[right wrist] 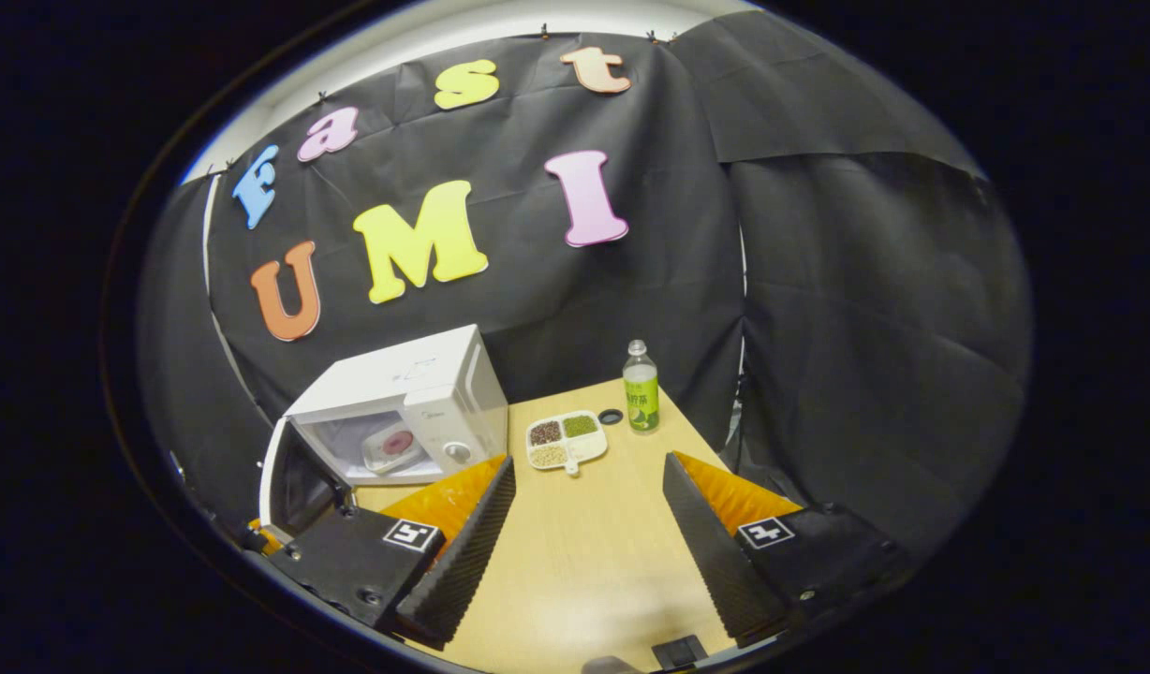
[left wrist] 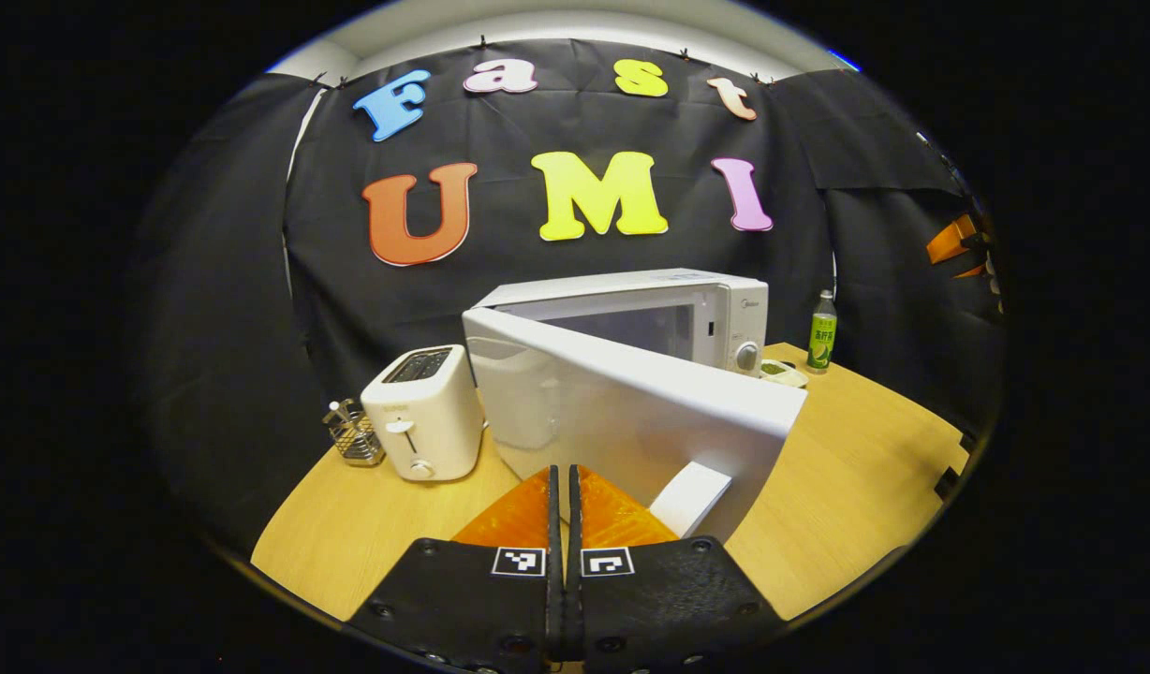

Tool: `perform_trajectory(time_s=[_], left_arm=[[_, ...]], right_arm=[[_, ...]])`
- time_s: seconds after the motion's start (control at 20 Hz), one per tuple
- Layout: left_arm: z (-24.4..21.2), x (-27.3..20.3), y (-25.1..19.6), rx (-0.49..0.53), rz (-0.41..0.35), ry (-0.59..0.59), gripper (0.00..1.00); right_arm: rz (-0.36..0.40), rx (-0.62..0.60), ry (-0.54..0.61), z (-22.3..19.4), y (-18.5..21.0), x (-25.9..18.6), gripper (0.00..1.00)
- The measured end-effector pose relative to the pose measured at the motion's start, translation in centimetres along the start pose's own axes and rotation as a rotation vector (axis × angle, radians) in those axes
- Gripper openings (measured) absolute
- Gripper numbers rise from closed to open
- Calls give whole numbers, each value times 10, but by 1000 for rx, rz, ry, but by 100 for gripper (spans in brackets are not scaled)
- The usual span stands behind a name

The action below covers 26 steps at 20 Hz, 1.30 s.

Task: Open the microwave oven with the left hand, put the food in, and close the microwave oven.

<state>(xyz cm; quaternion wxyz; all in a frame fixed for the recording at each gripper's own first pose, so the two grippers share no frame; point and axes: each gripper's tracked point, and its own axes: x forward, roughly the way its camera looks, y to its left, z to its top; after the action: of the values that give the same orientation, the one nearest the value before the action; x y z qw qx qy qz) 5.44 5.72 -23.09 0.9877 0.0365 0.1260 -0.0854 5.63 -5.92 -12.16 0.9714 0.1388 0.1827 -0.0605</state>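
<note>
In the left gripper view the microwave oven (left wrist: 715,314) stands at mid-frame on the worktop (left wrist: 847,468), its door (left wrist: 631,412) swung out toward the lower centre. A toaster (left wrist: 423,412) stands left of the door, a wire basket (left wrist: 355,433) further left. A bottle (left wrist: 822,330) stands right of the oven. In the right gripper view a plate of food (right wrist: 394,447) lies inside the oven, and a divided tray (right wrist: 566,440) lies between oven and bottle.

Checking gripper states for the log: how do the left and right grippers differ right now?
The left gripper has its fingers pressed together, while the right gripper stands wide open. The left gripper is close behind the open microwave door; the right gripper is over bare table, with the divided tray farther ahead. Neither holds anything.
</note>
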Motion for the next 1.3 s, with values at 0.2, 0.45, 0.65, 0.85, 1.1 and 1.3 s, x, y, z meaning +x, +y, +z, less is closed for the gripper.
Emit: perform_trajectory(time_s=[0.2, 0.45, 0.65, 0.85, 1.1, 1.3], left_arm=[[6, 24, -35, -7, -62, 5, 0], [17, 52, -63, -2, -114, 2, 0], [21, 76, -80, -2, -143, -2, 0], [24, 97, -99, -5, -169, 0, 0], [34, 119, -113, 1, -187, -7, 0], [40, 137, -121, -10, -190, -8, 0]], right_arm=[[-11, -1, 16, -5, -10, -2, 100], [-33, -18, 10, 1, -24, -9, 100], [-64, -23, -4, 10, -39, -12, 100], [-93, -21, -4, 14, -52, -10, 92], [-101, -16, 1, 18, -59, -8, 100], [-108, -23, -4, 24, -61, -10, 100]])
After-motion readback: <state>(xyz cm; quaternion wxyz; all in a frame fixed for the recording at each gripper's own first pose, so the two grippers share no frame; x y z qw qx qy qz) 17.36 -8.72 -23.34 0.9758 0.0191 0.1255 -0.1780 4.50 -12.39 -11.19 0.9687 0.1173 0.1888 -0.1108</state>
